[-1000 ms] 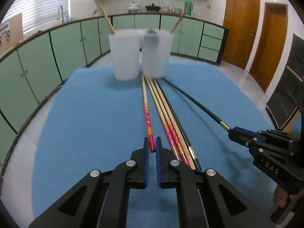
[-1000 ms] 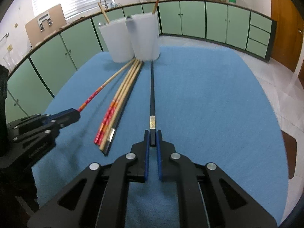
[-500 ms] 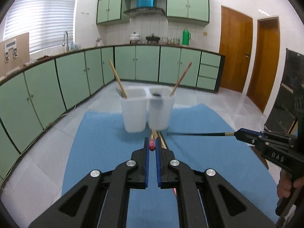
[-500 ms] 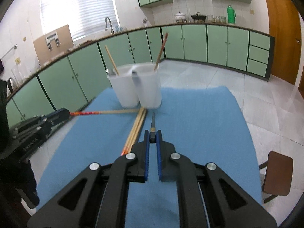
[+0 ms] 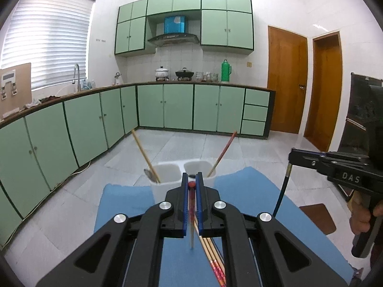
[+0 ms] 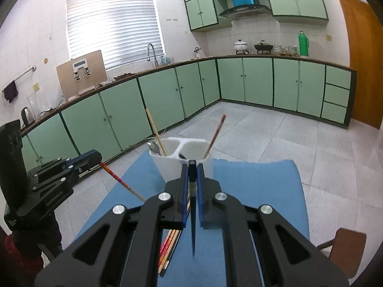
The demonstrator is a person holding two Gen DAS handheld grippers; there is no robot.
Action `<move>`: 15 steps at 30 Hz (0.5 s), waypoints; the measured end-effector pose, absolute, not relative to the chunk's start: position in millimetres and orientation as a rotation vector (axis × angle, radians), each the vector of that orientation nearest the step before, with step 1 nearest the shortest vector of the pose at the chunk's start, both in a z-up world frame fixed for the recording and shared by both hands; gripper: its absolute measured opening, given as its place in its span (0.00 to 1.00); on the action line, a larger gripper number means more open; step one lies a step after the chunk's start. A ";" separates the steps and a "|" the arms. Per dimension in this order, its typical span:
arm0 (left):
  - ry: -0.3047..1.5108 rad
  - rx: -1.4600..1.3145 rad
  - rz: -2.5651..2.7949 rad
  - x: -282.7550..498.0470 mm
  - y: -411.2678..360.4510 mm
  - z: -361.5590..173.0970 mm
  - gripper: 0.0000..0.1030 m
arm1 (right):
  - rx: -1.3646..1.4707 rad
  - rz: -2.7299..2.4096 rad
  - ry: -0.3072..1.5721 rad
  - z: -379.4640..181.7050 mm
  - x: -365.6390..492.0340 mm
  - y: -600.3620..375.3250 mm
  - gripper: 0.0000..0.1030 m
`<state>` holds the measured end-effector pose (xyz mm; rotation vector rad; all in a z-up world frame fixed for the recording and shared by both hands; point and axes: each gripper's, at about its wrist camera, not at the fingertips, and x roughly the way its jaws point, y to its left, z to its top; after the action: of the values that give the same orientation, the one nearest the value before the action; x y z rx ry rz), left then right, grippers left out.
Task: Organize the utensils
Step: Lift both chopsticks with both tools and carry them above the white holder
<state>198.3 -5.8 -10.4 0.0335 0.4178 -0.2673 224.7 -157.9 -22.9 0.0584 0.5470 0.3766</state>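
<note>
My left gripper is shut on a red-ended wooden chopstick that hangs down from the jaws, high above the blue mat. My right gripper is shut on a black chopstick, also hanging point down. The white two-compartment holder stands at the mat's far end with a chopstick in each cup and a spoon in the left one. Several chopsticks lie on the mat below. The holder shows just beyond my left gripper. The right gripper appears at the right.
Green kitchen cabinets run along the far walls across a tiled floor. A brown stool stands beside the mat's right edge. The left gripper with its chopstick shows at the left of the right wrist view.
Both grippers have risen from the mat, each lifting its chopstick, which has swung from lying flat to hanging down. The holder now looks lower and farther.
</note>
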 end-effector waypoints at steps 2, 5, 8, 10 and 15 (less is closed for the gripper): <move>0.407 0.030 -0.279 200.3 -4.8 -4.6 0.06 | 0.046 0.394 0.541 -15.6 229.8 -155.9 0.06; 0.381 0.037 -0.287 200.3 -4.7 5.5 0.06 | 0.034 0.407 0.523 -4.2 233.8 -153.2 0.06; 0.346 0.042 -0.281 205.1 -4.6 17.4 0.06 | 0.034 0.425 0.492 11.4 238.8 -151.2 0.06; 0.322 0.040 -0.278 208.6 -3.9 25.6 0.06 | 0.033 0.431 0.469 22.0 243.4 -150.0 0.06; 0.236 0.061 -0.267 221.6 -7.6 52.8 0.06 | 0.028 0.438 0.405 49.9 263.0 -147.0 0.06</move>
<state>221.5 -7.6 52.8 0.0608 0.2365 -0.2668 263.0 -147.0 49.9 0.0278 0.4051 0.4383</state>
